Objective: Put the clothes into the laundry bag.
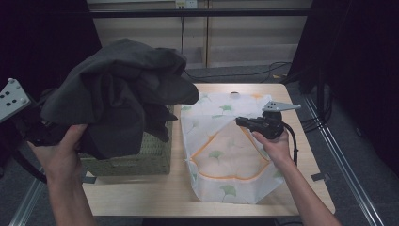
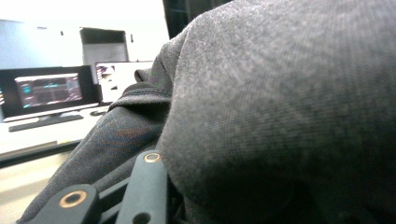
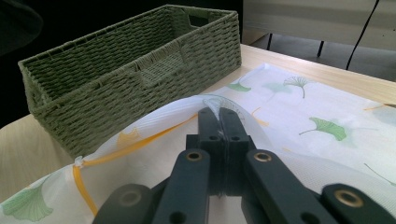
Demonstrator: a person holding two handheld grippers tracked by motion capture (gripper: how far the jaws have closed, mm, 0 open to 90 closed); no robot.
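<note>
Clothes [image 1: 120, 94] hang bunched in our left gripper [image 1: 28, 125] above the basket [image 1: 141, 157], while our right gripper [image 1: 244, 121] pinches the laundry bag [image 1: 226, 188] mouth open beside the basket; stuffing remains.

A dark grey garment [image 1: 122, 94] of soft knit cloth hangs bunched and crumpled from the left claw [image 1: 35, 127], lifted clear of the bench [image 1: 155, 195]; its folds spill to that claw's right and drape over the near part of the green woven basket [image 1: 141, 160] below it. In the left gripper view the cloth [image 2: 280, 107] lies right against the claw's jaws.

A white laundry bag [image 1: 230, 146] printed with green ginkgo leaves lies on the bench. Its orange-trimmed mouth edge [image 3: 140, 137] is pinched and raised by the closed right claw [image 3: 219, 123], so the opening gapes below that claw.
</note>
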